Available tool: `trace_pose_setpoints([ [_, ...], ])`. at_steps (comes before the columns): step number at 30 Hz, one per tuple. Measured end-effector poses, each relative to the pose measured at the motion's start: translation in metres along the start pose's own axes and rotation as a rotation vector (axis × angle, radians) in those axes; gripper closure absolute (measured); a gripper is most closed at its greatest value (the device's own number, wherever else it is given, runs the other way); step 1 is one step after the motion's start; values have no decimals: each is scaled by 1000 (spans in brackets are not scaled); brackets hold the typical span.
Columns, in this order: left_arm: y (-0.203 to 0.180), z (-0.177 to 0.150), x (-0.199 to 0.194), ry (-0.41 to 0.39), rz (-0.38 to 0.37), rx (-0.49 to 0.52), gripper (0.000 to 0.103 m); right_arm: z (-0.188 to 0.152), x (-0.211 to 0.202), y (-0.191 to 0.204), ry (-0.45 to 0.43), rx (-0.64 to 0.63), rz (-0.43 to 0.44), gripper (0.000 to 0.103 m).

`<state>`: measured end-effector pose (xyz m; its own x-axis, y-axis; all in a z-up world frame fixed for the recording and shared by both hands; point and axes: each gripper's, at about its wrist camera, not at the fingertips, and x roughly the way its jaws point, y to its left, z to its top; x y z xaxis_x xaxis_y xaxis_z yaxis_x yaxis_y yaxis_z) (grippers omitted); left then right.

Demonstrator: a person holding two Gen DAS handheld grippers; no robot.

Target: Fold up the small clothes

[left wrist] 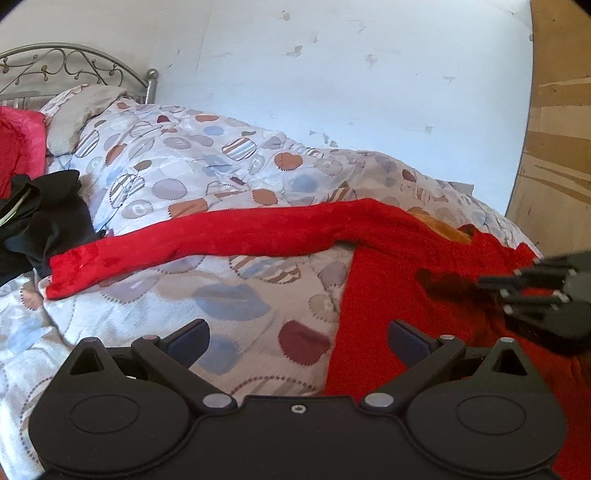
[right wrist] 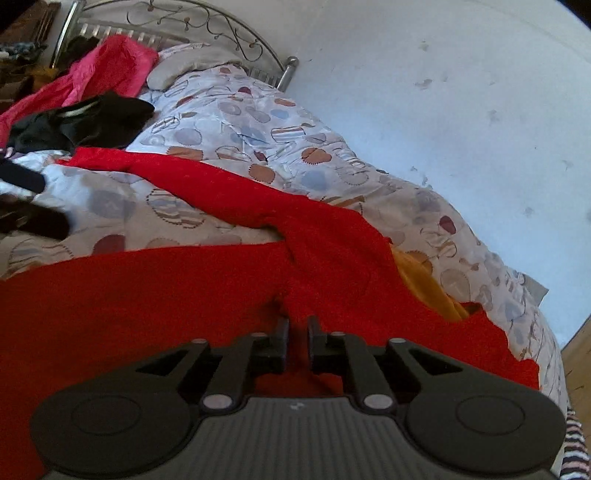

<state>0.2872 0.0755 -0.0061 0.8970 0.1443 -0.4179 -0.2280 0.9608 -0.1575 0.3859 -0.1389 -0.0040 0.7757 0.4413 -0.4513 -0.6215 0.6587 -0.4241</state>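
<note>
Right wrist view: narrow jaws over a red garment on the bed

Right wrist camera shows the right gripper (right wrist: 297,332) with its jaws parted only a little; red cloth shows through the slim gap, but I cannot tell whether the pads pinch it. Beneath it lies the red garment (right wrist: 147,295), spread across the near side of the bed, one long sleeve (right wrist: 207,177) stretched away toward the headboard. A mustard-yellow cloth (right wrist: 424,284) pokes out from under the garment's right edge.

From the left wrist camera, the left gripper (left wrist: 299,339) stands wide open with nothing between its fingers, hovering over the patterned duvet (left wrist: 207,162) just beside the garment's edge. The right gripper enters that view from the right, over the red fabric.

Farther off, a heap of black clothing (right wrist: 92,122) sits near the sleeve's end, with a pink blanket (right wrist: 110,70) behind it against the metal headboard (right wrist: 207,18). A scuffed white wall (right wrist: 443,110) runs along the far side of the bed
</note>
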Motion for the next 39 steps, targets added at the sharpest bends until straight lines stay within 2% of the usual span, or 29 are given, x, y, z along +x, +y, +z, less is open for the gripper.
trace_pose_setpoints([
  [2, -5, 5, 5, -9, -12, -1, 1, -10, -14, -9, -19, 11, -14, 46],
  [3, -8, 8, 9, -13, -20, 1, 1, -12, -15, -17, -26, 11, -26, 41],
  [6, -23, 18, 21, -30, -52, 10, 1, -25, -24, -40, -13, 9, -106, 35],
  [7, -29, 21, 26, -32, -64, 14, 1, -30, -26, -47, -4, 24, -131, 30],
  [11, -57, 31, 55, -22, -118, 37, 1, -58, -31, -86, 49, 90, -296, 20],
  [15, -86, 27, 95, 36, -144, 87, 1, -89, -18, -128, 151, 165, -469, 20],
  [18, -97, 16, 117, 86, -106, 116, 1, -112, 0, -157, 215, 230, -527, 28],
  [21, -96, 5, 124, 99, -78, 107, 1, -126, 17, -175, 242, 265, -530, 34],
  [26, -89, -2, 129, 116, -68, 89, 0, -124, 40, -175, 201, 155, -557, 37],
  [27, -89, -4, 130, 119, -66, 92, 0, -125, 41, -173, 190, 139, -561, 43],
  [29, -89, -5, 131, 116, -64, 100, 0, -123, 41, -173, 183, 136, -558, 83],
  [30, -89, -6, 131, 115, -62, 101, 0, -123, 40, -174, 171, 146, -552, 86],
  [32, -90, -7, 131, 114, -58, 105, 0, -121, 35, -178, 156, 173, -549, 90],
  [34, -90, -8, 131, 115, -56, 110, 0, -124, 29, -186, 165, 268, -538, 91],
  [39, -91, -8, 132, 116, -51, 116, 0, -140, 31, -206, 228, 439, -493, 93],
])
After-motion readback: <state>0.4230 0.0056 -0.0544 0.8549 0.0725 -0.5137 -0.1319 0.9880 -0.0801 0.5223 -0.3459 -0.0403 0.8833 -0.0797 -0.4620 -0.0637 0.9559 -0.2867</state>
